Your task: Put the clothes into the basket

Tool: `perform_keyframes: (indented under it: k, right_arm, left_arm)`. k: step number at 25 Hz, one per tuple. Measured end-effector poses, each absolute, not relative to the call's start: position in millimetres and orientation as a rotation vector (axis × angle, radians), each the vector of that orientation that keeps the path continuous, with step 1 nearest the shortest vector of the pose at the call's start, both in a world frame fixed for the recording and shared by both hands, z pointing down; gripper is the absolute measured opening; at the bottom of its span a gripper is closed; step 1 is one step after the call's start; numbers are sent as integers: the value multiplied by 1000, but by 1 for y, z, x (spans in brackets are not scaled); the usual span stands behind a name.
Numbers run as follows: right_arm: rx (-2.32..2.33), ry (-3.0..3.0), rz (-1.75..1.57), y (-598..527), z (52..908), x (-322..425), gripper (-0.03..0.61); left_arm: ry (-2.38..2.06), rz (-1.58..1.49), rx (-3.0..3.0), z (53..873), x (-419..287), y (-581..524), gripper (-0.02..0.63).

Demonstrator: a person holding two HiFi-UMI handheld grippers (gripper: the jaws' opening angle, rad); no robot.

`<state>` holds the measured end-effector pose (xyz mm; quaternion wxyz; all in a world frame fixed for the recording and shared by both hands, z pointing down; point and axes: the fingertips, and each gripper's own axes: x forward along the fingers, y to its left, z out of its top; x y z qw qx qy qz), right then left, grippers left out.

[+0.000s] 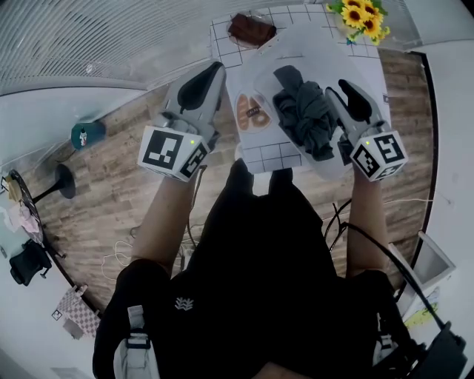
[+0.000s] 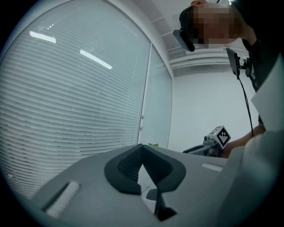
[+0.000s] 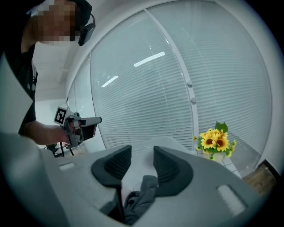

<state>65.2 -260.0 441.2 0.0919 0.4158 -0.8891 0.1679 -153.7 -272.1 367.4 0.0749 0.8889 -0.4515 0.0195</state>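
A: Status on the right gripper [image 1: 346,89]?
B: It's out in front on a straight, bare forearm [image 1: 366,215], nose tipped a little down, at the right side of the white basket [image 1: 265,83]. Jaws are spread, with a clear gap between the pads [image 3: 171,166].

A: Holding anything?
B: Doesn't look like it. The dark grey clothes [image 1: 307,111] are bunched up in the basket, just left of that gripper. The right gripper view shows a fold of them low in the gap, near the base of the jaws, up against the right-hand pad. The left-hand pad stands clear of it higher up, so no squeeze that I can see.

A: And the left gripper [image 1: 211,74]?
B: Held about level, with its forearm also reaching forward. It's at the left edge of the table [image 1: 311,37], partly over the wood floor [image 1: 111,192], apart from the basket. Jaws are pressed together at the tips, nothing in them.

A: Where's the basket?
B: Near end of the table, on the gridded cloth, straight ahead of the person and between the two grippers, closer to the right one.

A: Anything else up there?
B: Sunflowers [image 1: 363,15] at the far right corner, a brown thing [image 1: 252,29] at the far end, and an orange-brown thing [image 1: 252,111] just left of the basket.
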Motion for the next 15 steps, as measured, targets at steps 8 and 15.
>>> perform_keyframes:
  k: [8, 15]
  right_arm:
    - [1321, -2627, 457, -269, 427, 87, 156]
    - [1442, -2618, 417, -263, 405, 111, 141]
  left_arm:
    - [-1340, 32, 2704, 354, -142, -281, 6]
    - [-1315, -5, 2753, 334, -131, -281, 6]
